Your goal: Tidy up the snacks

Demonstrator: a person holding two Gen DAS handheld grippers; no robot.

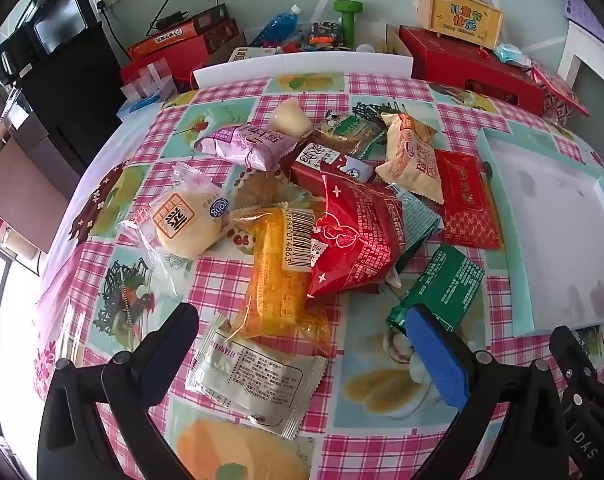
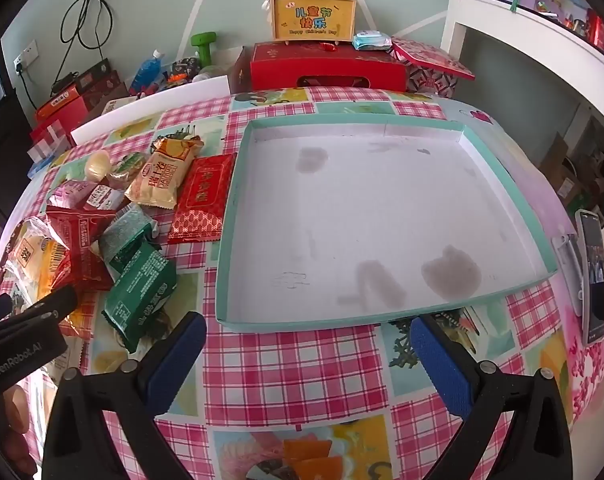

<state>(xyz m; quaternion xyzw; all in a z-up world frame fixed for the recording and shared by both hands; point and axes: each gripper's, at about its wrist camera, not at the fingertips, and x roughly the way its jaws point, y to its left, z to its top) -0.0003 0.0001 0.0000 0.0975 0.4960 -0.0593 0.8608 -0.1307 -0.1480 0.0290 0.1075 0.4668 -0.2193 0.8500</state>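
On the checked tablecloth (image 1: pixel 230 284) we find the snacks heaped at the left and a shallow box at the right. Working from the left of the heap, we note a round pastry (image 1: pixel 188 222) in clear wrap, then a purple packet (image 1: pixel 248 145) farther back with a pale bun (image 1: pixel 290 119) just behind it. Near the front edge lies a white sachet (image 1: pixel 254 380), and an orange cake bar (image 1: pixel 278 272) overlaps its far corner. A large red pack (image 1: pixel 355 240) rests against the bar's right side. Behind it we log a yellow packet (image 1: pixel 411 160) and, touching that, a flat red packet (image 1: pixel 467 200). A green packet (image 1: pixel 445 286) lies alone nearest the box.

Our left gripper (image 1: pixel 305 356) hangs over the sachet, jaws spread wide, nothing between them; the right pad sits just in front of the green packet without visibly touching it.

The teal-rimmed box (image 2: pixel 505 176) has a white floor with faint stains, and no snack lies in it. The flat red packet lies just beside its left wall.

Our right gripper (image 2: pixel 309 360) is likewise spread wide and holds nothing, poised above bare cloth before the box's near wall. A phone (image 2: pixel 591 276) stands at the far right edge.
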